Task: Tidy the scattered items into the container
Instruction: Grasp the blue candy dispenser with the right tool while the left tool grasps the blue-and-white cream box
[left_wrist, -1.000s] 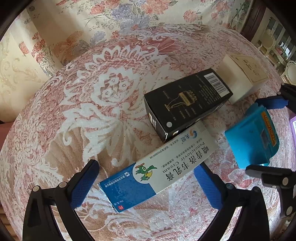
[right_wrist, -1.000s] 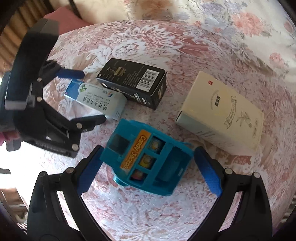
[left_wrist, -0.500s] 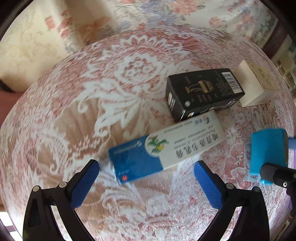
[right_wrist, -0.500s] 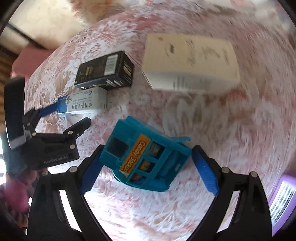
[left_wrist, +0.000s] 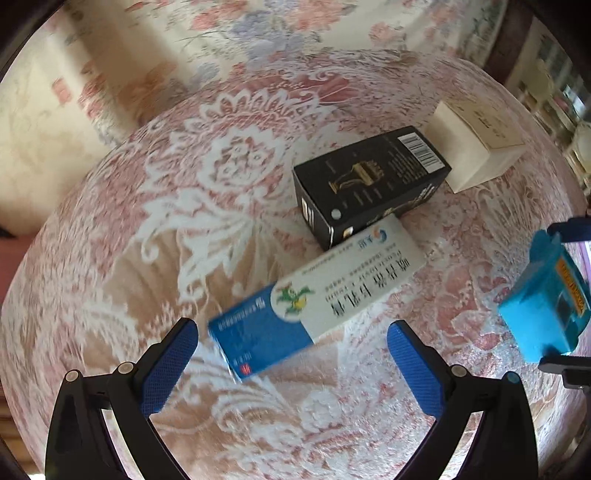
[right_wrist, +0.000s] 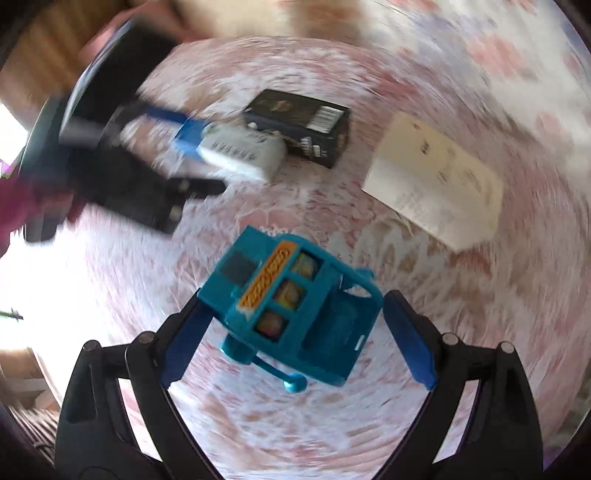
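A blue-and-white cream box (left_wrist: 314, 299) lies on the floral cloth, just ahead of my open left gripper (left_wrist: 291, 350). A black box (left_wrist: 369, 184) lies behind it, touching it, and a cream box (left_wrist: 476, 147) sits further right. A blue toy slot machine (right_wrist: 295, 310) lies between the fingers of my open right gripper (right_wrist: 295, 339); its left finger touches or nearly touches the toy, the right one stands apart. The toy also shows at the right edge of the left wrist view (left_wrist: 543, 306). The left gripper (right_wrist: 147, 155) shows blurred around the cream box (right_wrist: 240, 151). No container shows.
The round table (left_wrist: 184, 229) has a red and white patterned cloth. Floral fabric (left_wrist: 258, 26) hangs behind it. The black box (right_wrist: 299, 125) and cream box (right_wrist: 436, 177) lie beyond the toy in the right wrist view.
The right gripper has swung and moved in around the blue toy; its view is blurred by motion. The left gripper has come closer to the cream box.
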